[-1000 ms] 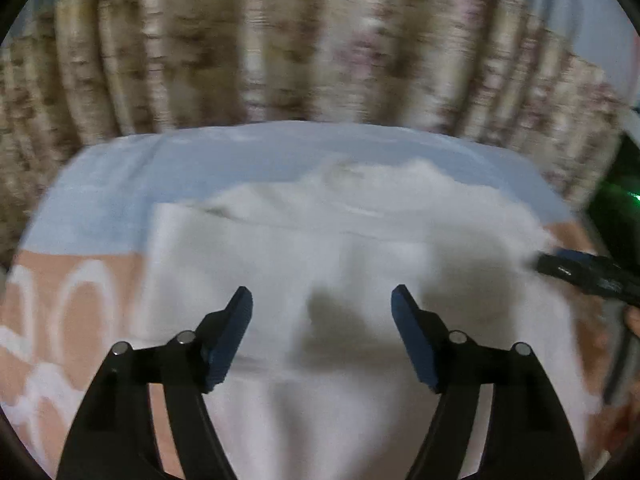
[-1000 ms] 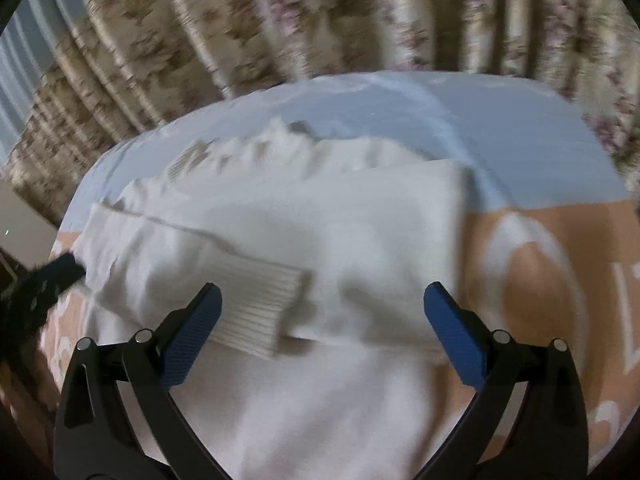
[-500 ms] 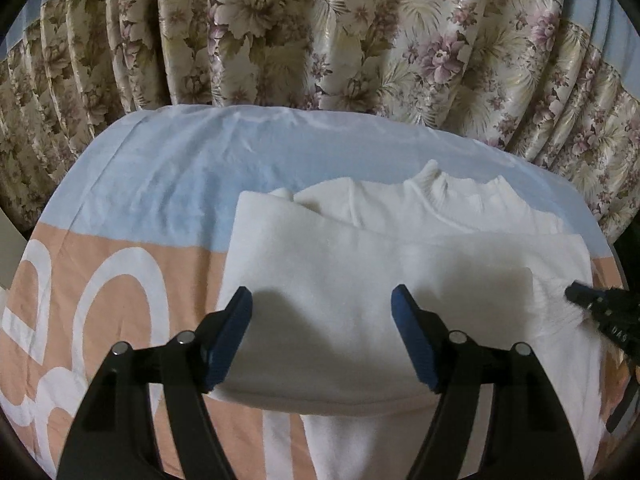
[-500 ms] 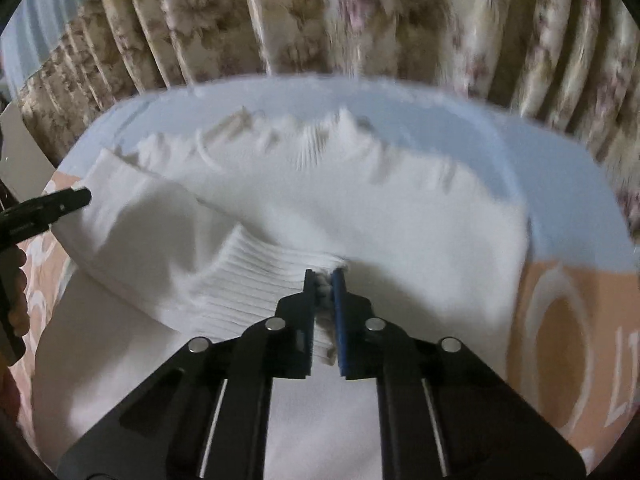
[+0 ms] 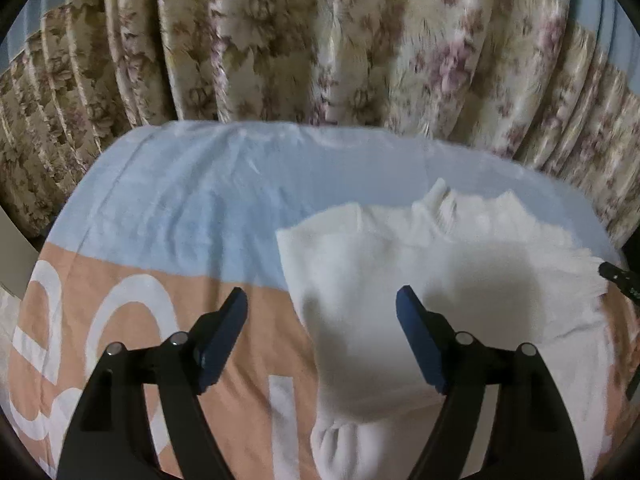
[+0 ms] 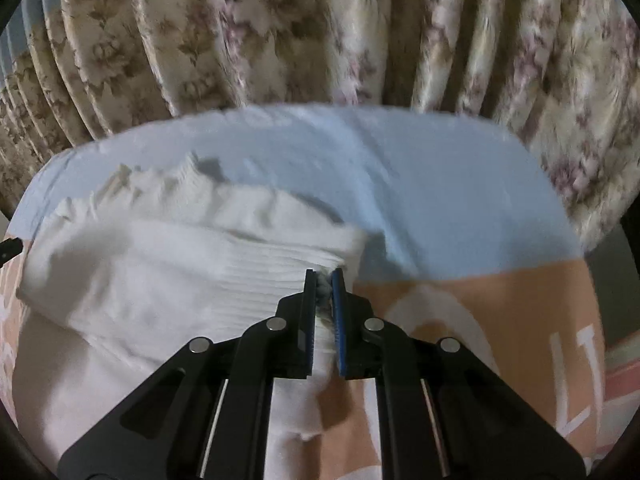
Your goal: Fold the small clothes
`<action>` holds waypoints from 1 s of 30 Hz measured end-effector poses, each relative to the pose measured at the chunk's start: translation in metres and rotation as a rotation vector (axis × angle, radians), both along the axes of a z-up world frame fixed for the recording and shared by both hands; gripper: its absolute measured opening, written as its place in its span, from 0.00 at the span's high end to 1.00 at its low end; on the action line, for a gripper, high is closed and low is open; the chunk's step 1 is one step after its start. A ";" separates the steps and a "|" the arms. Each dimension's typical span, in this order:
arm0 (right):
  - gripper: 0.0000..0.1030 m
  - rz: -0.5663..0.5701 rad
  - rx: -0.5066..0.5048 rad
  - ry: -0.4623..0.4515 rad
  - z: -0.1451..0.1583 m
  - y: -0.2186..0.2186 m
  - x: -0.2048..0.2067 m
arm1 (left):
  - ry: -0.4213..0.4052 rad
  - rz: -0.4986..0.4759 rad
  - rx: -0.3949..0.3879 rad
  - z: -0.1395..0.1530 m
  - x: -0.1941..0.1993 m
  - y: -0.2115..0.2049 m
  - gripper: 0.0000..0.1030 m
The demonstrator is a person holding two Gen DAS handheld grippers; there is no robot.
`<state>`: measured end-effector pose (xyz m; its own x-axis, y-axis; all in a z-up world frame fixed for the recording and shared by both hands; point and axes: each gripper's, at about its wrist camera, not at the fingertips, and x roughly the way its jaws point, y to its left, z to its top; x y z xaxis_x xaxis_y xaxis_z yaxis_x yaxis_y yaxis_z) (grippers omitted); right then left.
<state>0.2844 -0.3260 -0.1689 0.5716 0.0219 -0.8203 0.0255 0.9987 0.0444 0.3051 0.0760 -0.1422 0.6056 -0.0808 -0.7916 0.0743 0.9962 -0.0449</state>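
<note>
— Since a second ago the right gripper (image 6: 323, 276) has gone from spread wide above the white sweater (image 5: 420, 280) to pressed together on the ribbed cuff (image 6: 280, 276) of its sleeve, and the cuff now sits out at the sweater's right-hand edge instead of over the middle of the body.

— And the other hand?

— Sideways too: the left gripper (image 5: 322, 304) hung over the middle of the sweater before; now its left finger (image 5: 224, 332) is over the peach part of the bedcover (image 5: 192, 200) and only the right finger (image 5: 416, 336) is above the knit. Its jaws have just been opening a little further. They stand well apart, pinching nothing, with the sweater's left edge showing in the gap between them.

— Where does the sweater lie?

— On the bedcover, straddling the line where the pale blue band meets the peach band with white lettering. Its collar (image 5: 444, 204) points toward the flowered curtain (image 5: 320, 40) at the back. The sleeve is folded across the chest, and a dark shadow falls on the body.

— Can each gripper be seen from the other camera?

— Just the tips: a black tip at the right edge of the left view, another at the left edge of the right view.
</note>
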 end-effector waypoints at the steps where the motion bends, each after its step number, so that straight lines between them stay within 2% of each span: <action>1: 0.92 -0.001 0.009 0.007 -0.003 -0.003 0.000 | 0.009 0.003 0.023 -0.004 0.002 -0.003 0.25; 5: 0.90 0.013 0.033 0.040 -0.011 -0.005 0.003 | 0.049 0.026 0.087 -0.022 0.009 -0.009 0.26; 6: 0.87 0.016 0.027 0.042 -0.009 -0.005 0.003 | 0.051 0.029 0.102 -0.024 0.009 -0.008 0.30; 9: 0.70 -0.020 0.011 0.016 0.001 -0.011 -0.009 | 0.046 0.021 0.116 -0.026 0.008 -0.007 0.31; 10: 0.69 -0.032 0.021 0.007 0.004 -0.015 -0.012 | 0.043 0.021 0.120 -0.026 0.007 -0.005 0.31; 13: 0.68 -0.027 0.044 -0.016 0.012 -0.014 -0.024 | 0.030 0.016 0.095 -0.020 0.003 -0.003 0.31; 16: 0.67 0.044 0.018 -0.021 0.009 0.008 -0.029 | 0.019 0.004 0.060 -0.014 -0.004 -0.006 0.31; 21: 0.66 0.076 -0.052 0.018 -0.013 0.026 -0.024 | 0.042 -0.004 0.101 -0.022 -0.011 -0.014 0.31; 22: 0.62 0.067 -0.052 0.017 -0.015 0.023 -0.024 | 0.045 -0.003 0.095 -0.023 -0.014 -0.014 0.31; 27: 0.62 0.065 -0.018 0.003 -0.006 0.017 -0.032 | 0.038 -0.010 0.095 -0.018 -0.025 -0.018 0.31; 29: 0.58 0.070 0.013 -0.038 0.006 0.019 -0.044 | 0.029 -0.018 0.092 -0.013 -0.030 -0.021 0.30; 30: 0.46 0.068 0.018 -0.054 0.011 0.020 -0.049 | 0.024 -0.019 0.093 -0.010 -0.034 -0.023 0.30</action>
<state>0.2358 -0.3062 -0.1578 0.6119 0.0769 -0.7871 -0.0454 0.9970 0.0622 0.2713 0.0530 -0.1522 0.5851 -0.0178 -0.8108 0.0937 0.9946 0.0458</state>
